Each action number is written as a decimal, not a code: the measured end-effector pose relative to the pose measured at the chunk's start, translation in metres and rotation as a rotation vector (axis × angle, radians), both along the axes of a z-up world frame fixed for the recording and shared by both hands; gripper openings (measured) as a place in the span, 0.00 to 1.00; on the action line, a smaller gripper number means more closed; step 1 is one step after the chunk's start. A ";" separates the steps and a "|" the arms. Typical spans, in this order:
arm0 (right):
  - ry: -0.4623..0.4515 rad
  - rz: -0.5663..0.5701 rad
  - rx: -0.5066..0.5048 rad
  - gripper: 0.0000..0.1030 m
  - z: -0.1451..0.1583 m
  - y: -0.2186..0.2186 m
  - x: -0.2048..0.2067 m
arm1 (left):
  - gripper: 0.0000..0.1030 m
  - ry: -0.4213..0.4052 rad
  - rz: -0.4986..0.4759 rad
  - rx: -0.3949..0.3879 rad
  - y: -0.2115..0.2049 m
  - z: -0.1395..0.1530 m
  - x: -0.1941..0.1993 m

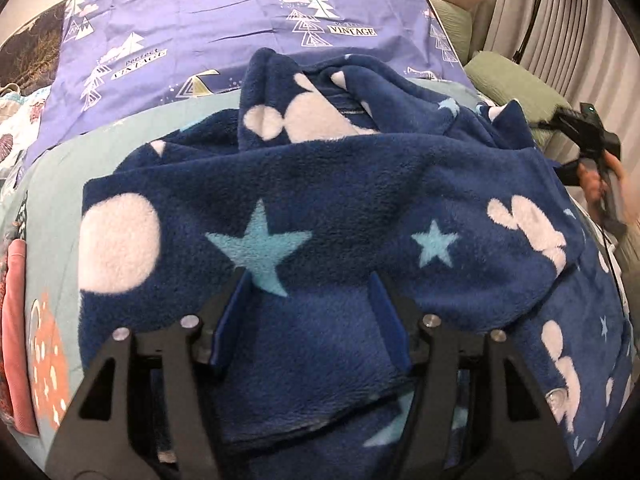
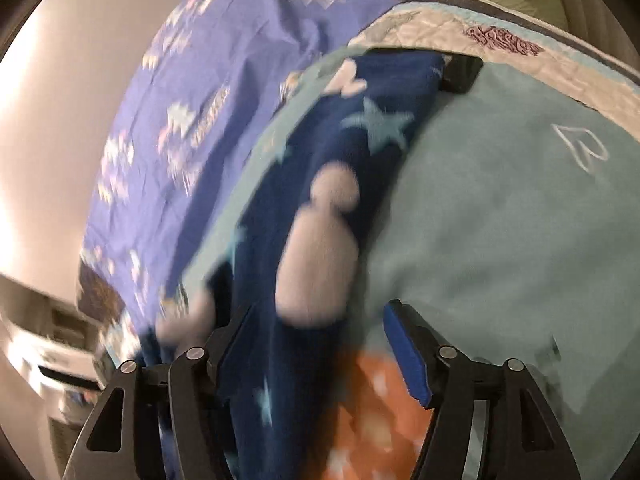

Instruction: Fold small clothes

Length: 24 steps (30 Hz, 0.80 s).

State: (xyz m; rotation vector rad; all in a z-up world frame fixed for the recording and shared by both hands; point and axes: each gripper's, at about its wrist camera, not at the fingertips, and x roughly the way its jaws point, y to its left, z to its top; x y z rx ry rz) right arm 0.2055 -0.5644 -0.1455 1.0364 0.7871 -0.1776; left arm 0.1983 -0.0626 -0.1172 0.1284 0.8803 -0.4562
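A dark blue fleece garment (image 1: 320, 184) with light blue stars and white blobs lies crumpled on a teal bedspread (image 1: 60, 208). My left gripper (image 1: 309, 280) hovers over its near part. The jaws stand apart and the blue pads (image 1: 224, 328) press on nothing, with fleece lying under and between them. In the blurred right wrist view the garment (image 2: 320, 152) runs away as a long strip. My right gripper (image 2: 320, 310) is open over its near end, the cloth close to the left finger. A hand holds the right gripper (image 1: 592, 140) at the garment's far right.
A purple sheet (image 1: 220, 20) with white tree prints covers the bed behind the garment. Green pillows (image 1: 508, 76) and a pleated curtain (image 1: 560, 20) stand at the right. A pink cloth (image 1: 14, 320) lies at the left edge. A black block (image 2: 460, 70) sits at the strip's far end.
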 end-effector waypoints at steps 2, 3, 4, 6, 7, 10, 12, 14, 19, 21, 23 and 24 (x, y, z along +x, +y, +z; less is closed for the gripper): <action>-0.038 -0.030 0.046 0.80 -0.007 -0.011 0.011 | 0.62 -0.006 0.000 0.008 -0.003 -0.001 0.000; -0.049 -0.051 0.058 0.80 -0.010 -0.017 0.016 | 0.62 -0.007 -0.001 0.011 -0.003 -0.001 0.000; -0.054 -0.070 0.066 0.80 -0.012 -0.022 0.019 | 0.62 -0.007 -0.001 0.010 -0.001 -0.001 -0.001; -0.067 -0.120 0.076 0.80 -0.016 -0.032 0.025 | 0.62 -0.004 -0.001 -0.001 0.001 -0.001 -0.001; -0.067 -0.139 0.074 0.80 -0.018 -0.035 0.027 | 0.63 -0.004 -0.002 -0.008 0.002 -0.002 -0.001; -0.053 -0.186 0.057 0.66 -0.020 -0.045 0.034 | 0.64 -0.006 -0.003 -0.024 0.004 -0.001 -0.002; -0.029 -0.173 0.056 0.16 -0.024 -0.050 0.041 | 0.64 -0.009 -0.003 -0.029 0.006 -0.002 -0.004; -0.041 -0.144 0.056 0.10 -0.021 -0.050 0.040 | 0.65 -0.011 -0.003 -0.028 0.007 -0.001 -0.004; -0.163 -0.006 -0.149 0.10 0.048 -0.019 0.022 | 0.65 -0.015 0.000 -0.026 0.007 0.000 -0.005; -0.222 0.117 -0.289 0.10 0.092 0.018 0.012 | 0.65 -0.016 0.003 -0.026 0.008 0.000 -0.006; -0.278 0.264 -0.480 0.10 0.135 0.077 -0.005 | 0.65 -0.019 0.009 -0.030 0.008 0.002 -0.006; -0.296 0.322 -0.554 0.10 0.148 0.104 -0.011 | 0.65 -0.018 0.014 -0.037 0.009 0.004 -0.007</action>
